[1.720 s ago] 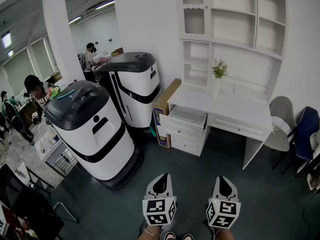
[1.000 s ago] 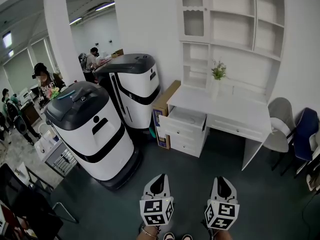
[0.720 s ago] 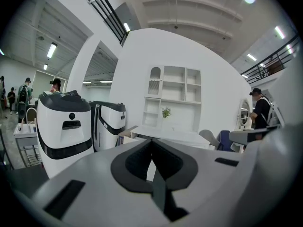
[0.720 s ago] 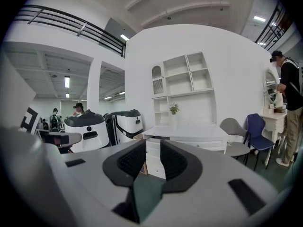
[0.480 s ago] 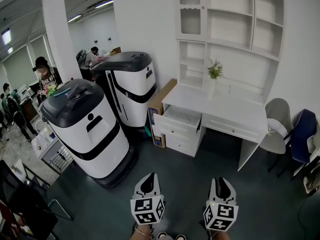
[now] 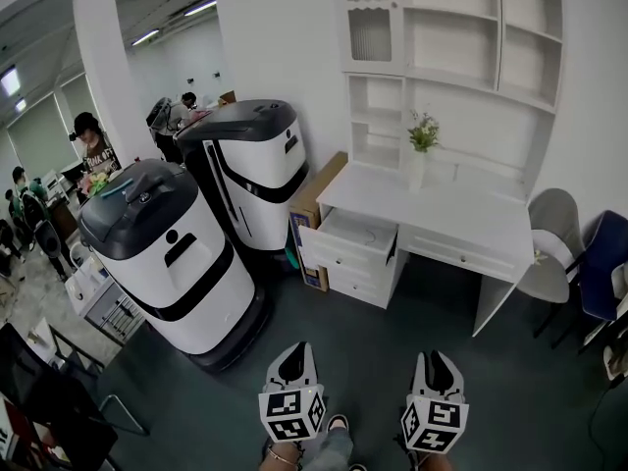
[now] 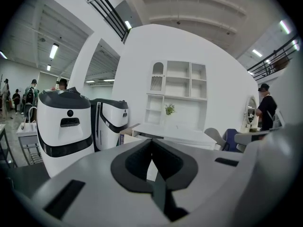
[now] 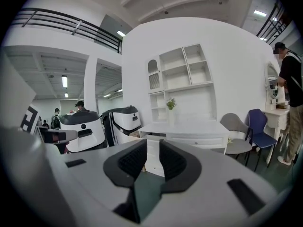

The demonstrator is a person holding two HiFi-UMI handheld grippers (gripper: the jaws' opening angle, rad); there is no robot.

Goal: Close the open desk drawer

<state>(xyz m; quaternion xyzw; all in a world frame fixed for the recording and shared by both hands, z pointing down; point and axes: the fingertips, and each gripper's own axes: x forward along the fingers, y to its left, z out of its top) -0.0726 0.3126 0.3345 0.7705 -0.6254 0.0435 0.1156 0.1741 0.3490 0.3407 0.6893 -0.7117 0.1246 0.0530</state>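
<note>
A white desk (image 6: 461, 226) stands against the far wall with its top left drawer (image 6: 356, 235) pulled out. Both grippers hang low at the near edge of the head view, far short of the desk. My left gripper (image 6: 291, 360) points at the drawer with its jaws shut and empty; in the left gripper view the left gripper (image 7: 151, 143) has its tips meeting. My right gripper (image 6: 438, 365) is level with it and open. In the right gripper view the right gripper (image 8: 152, 151) shows a narrow gap, closing, with nothing in it, and the drawer (image 8: 147, 136) lies beyond.
Two large white-and-black machines (image 6: 167, 253) (image 6: 257, 170) stand left of the desk, with a cardboard box (image 6: 316, 202) between them and the drawer. Chairs (image 6: 549, 253) sit at the right. A shelf unit (image 6: 451, 57) rises above the desk. Several people stand far left. Dark green floor (image 6: 373, 341) runs to the desk.
Both grippers have drifted slightly left and lower in the head view. The right jaws stand wider apart than a second ago. A knee and shoe have come into view between the grippers.
</note>
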